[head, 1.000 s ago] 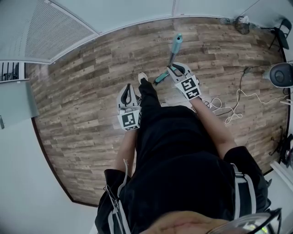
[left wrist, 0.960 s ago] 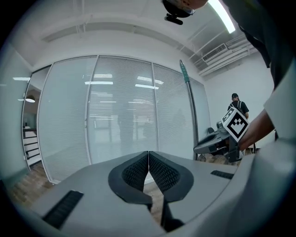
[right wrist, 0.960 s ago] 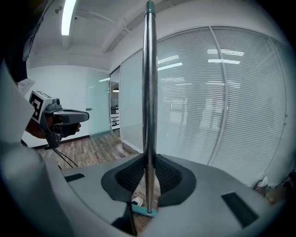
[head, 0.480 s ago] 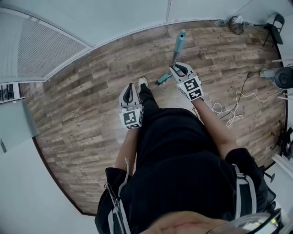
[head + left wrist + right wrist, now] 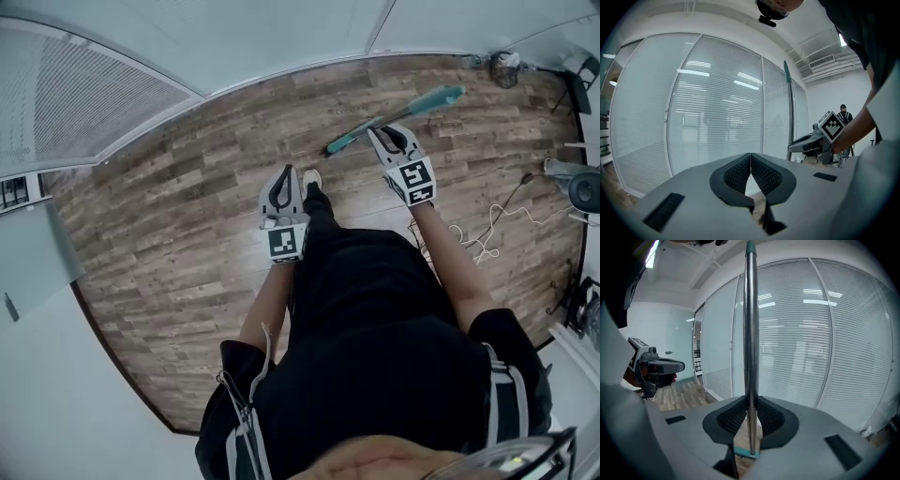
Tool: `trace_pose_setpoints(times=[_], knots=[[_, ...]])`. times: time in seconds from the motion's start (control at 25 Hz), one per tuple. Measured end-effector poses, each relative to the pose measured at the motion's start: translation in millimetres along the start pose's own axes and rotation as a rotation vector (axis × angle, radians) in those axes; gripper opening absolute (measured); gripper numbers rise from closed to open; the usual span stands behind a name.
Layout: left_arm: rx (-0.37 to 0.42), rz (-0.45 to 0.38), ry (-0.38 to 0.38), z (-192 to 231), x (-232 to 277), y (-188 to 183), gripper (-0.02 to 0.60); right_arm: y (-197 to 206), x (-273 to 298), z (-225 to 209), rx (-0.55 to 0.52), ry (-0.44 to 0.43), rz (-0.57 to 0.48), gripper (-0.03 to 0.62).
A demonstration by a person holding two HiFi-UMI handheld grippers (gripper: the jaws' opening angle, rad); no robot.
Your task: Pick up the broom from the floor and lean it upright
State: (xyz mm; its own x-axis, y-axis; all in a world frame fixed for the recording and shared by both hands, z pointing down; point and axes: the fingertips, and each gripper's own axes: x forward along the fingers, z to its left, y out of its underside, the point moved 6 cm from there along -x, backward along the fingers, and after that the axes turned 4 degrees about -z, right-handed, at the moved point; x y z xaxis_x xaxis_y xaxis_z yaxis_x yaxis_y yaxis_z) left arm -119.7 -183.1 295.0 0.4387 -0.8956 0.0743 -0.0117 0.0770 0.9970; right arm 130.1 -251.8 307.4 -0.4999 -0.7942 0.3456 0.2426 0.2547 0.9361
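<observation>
Wood-plank floor (image 5: 187, 206), glass walls with slatted blinds (image 5: 811, 333) — broom (image 5: 750, 333) in hand.
Right gripper (image 5: 751, 416) clamps the broom's slim, round metal shaft upright, teal head just below its ribbed pads (image 5: 733, 417); left gripper (image 5: 750, 173) — jaws pressed together — holds nothing.

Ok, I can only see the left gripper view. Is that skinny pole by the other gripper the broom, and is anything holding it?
Observer: Yes. In the right gripper view the broom, a silver metal pole with teal ends, stands upright, clamped in the jaws of the right gripper.
Operator: Where's its bottom end?
Observer: The head view shows its teal lower end over the brown wood-plank floor; touching or not, I can't tell.
Operator: Is it leaning on the wall?
Observer: No. In the head view bare floor shows between it and the pale wall.
</observation>
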Motion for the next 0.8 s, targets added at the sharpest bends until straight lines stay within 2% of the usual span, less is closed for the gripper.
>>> trace_pose_setpoints(times=[0.2, 0.36, 0.6, 0.8], knots=[[-0.063, 0.034, 0.005, 39, 40, 7, 0.020, -15, 44, -11, 0.032, 0.040, 0.011, 0.078], [-0.085, 0.036, 0.036, 57, 67, 10, 0.020, -17, 68, -27, 0.091, 0.110, 0.040, 0.078], [-0.106, 0.022, 0.063, 74, 95, 8, 0.020, -9, 86, -51, 0.142, 0.177, 0.073, 0.078], [-0.139, 0.058, 0.108, 74, 122, 12, 0.020, 3, 95, -77, 0.196, 0.242, 0.077, 0.078]])
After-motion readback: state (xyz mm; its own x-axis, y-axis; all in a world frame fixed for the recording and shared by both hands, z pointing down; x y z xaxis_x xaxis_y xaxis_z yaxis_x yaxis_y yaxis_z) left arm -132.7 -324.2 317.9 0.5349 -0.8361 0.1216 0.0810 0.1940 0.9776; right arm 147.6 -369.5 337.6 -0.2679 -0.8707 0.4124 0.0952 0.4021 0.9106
